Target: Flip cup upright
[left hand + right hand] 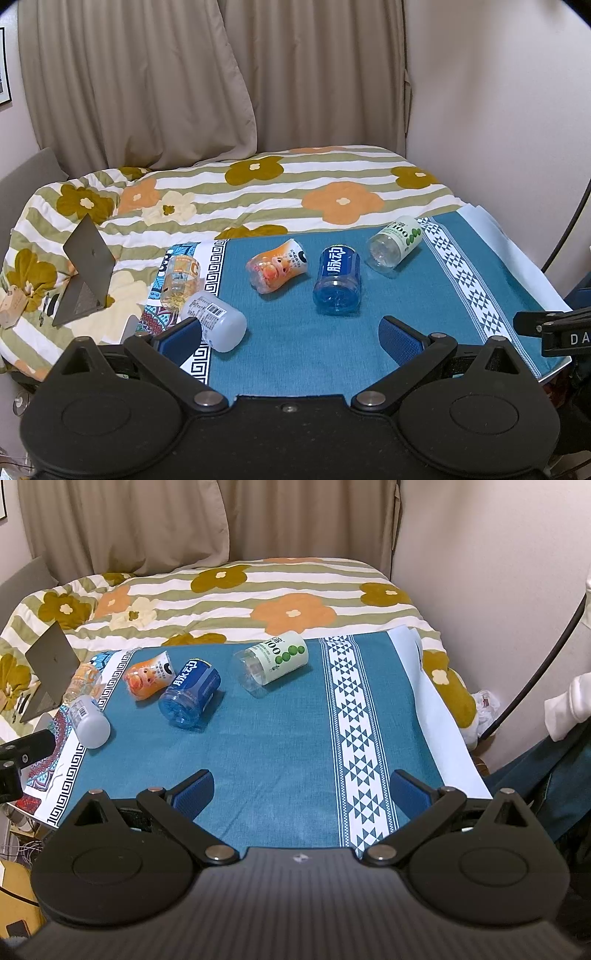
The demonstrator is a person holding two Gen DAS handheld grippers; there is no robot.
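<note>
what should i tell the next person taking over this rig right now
Left claw: open, empty, hovering over the teal cloth.
Right claw: open, empty, also above the cloth.
Five cups lie on their sides: blue, orange, green-label, white, yellow-label.
Done: none upright.
Left: stand up all five.

Clear glossy plastic on the blue cup (337,280) at centre frame, a matt woven teal cloth (295,343) under it. Textured blue pads (406,794), matt black plastic arms, lower frame.
</note>
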